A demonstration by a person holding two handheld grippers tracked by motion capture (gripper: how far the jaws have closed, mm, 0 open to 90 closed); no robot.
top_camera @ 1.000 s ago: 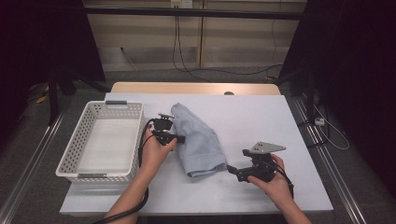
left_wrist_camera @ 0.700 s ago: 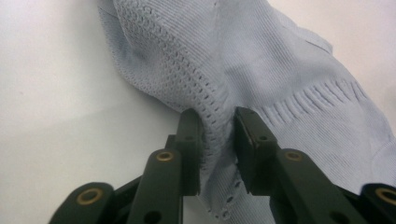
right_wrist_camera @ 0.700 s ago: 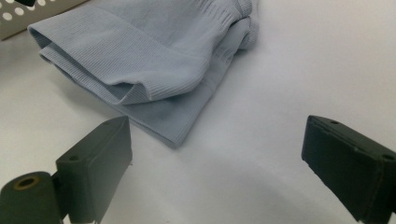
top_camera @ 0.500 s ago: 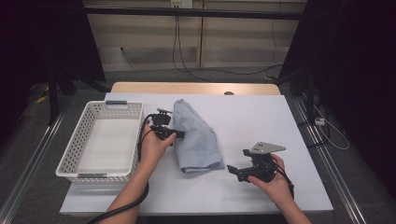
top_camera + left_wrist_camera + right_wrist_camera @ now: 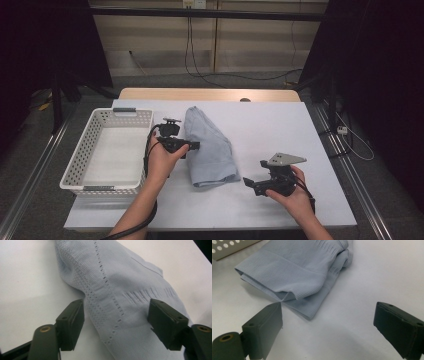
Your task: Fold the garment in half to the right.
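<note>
White worktop (image 5: 280, 130) carries everything we note, placed relative to the folded pale-blue garment (image 5: 209, 146) at its middle. Left of the garment: a white perforated basket (image 5: 80, 170). At the garment's left edge: the left tongs (image 5: 196, 145), jaws apart, just been opening, cloth lying between them unpressed. Right of the garment's near hem: the right tongs (image 5: 248, 183), jaws wide apart, nothing between them.

The folded garment (image 5: 130, 290) runs off the left gripper view's top and bottom edges, so its ends are cut off. In the right gripper view, the basket (image 5: 229, 247) is cropped at eleven o'clock. How many layers the fold holds is probably untellable.
</note>
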